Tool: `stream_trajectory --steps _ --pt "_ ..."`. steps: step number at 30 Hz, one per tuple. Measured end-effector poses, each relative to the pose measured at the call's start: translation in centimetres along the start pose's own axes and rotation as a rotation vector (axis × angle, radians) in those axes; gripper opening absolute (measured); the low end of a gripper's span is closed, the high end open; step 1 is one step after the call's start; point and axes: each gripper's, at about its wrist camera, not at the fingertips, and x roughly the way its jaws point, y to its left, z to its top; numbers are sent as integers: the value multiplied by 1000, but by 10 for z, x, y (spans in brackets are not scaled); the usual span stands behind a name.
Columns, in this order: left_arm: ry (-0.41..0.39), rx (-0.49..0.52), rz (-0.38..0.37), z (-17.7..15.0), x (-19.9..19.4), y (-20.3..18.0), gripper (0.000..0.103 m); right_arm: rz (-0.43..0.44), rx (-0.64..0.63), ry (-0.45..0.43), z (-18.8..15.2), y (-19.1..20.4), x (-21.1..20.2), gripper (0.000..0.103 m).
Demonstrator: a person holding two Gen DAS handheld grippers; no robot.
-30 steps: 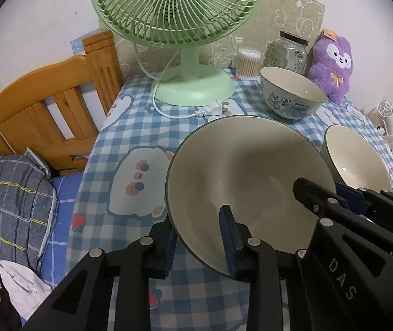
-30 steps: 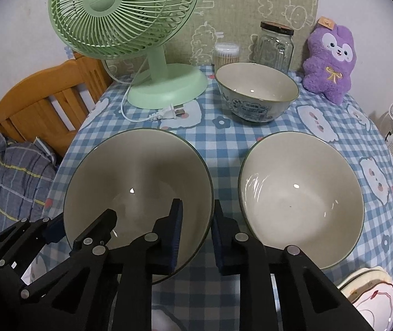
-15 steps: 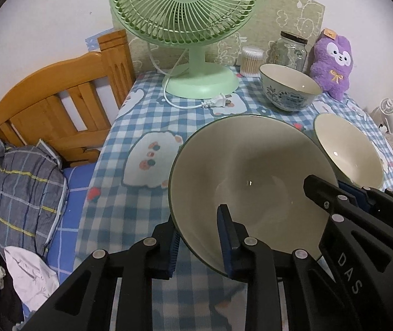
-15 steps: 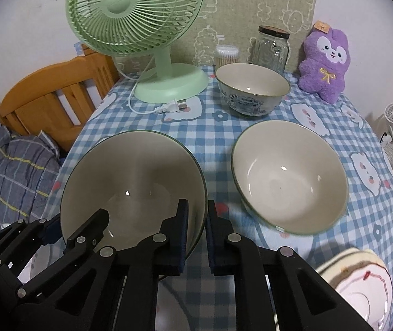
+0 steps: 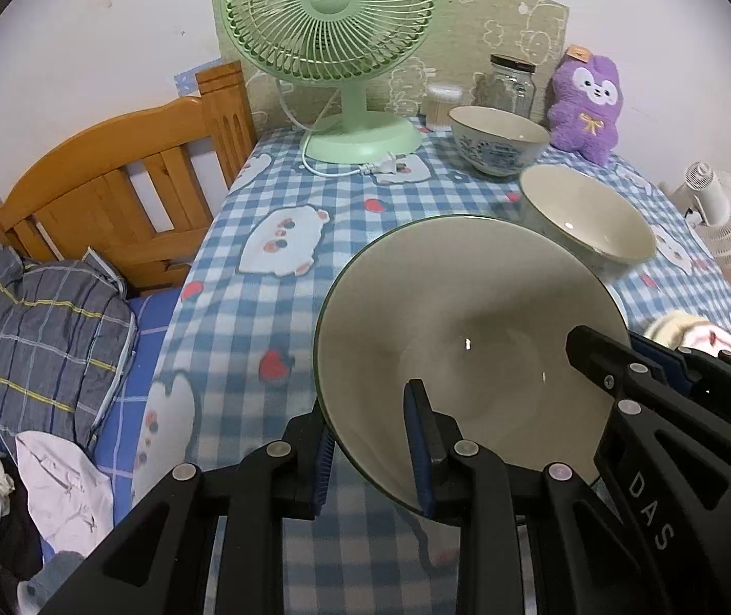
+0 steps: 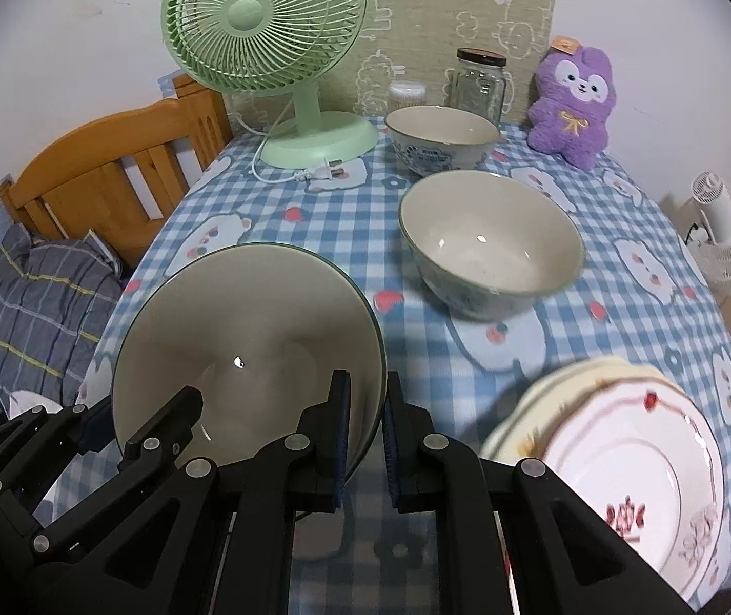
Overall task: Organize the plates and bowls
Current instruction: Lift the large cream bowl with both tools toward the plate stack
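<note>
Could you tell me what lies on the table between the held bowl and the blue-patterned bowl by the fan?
In the right wrist view, another cream bowl sits between the held bowl and the blue-patterned bowl.

One readable mark only — the white letters "DAS", running lengthwise along the black arm of my right gripper (image 5: 637, 359), seen low at the right of my left wrist view. The small tag on the purple plush toy (image 6: 573, 105) — too small to read.
</note>
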Motion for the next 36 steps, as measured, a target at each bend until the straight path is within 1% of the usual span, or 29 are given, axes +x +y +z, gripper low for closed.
stream_trajectory --steps 7,20,27,33,36 --pt "-8 5 0 -20 -15 -7 24 -5 -3 -4 -20 -2 -16 15" --pt "15 4 -13 -42 -22 -19 25 6 3 27 -45 -14 -26 15" --pt "12 20 1 -48 -23 -24 25 12 1 35 -50 -17 -24 15" --pt "14 6 -4 -48 -22 -24 25 25 17 29 -50 -20 -23 15" --pt "15 17 -1 -47 -22 -25 26 27 12 33 -50 -20 -23 15"
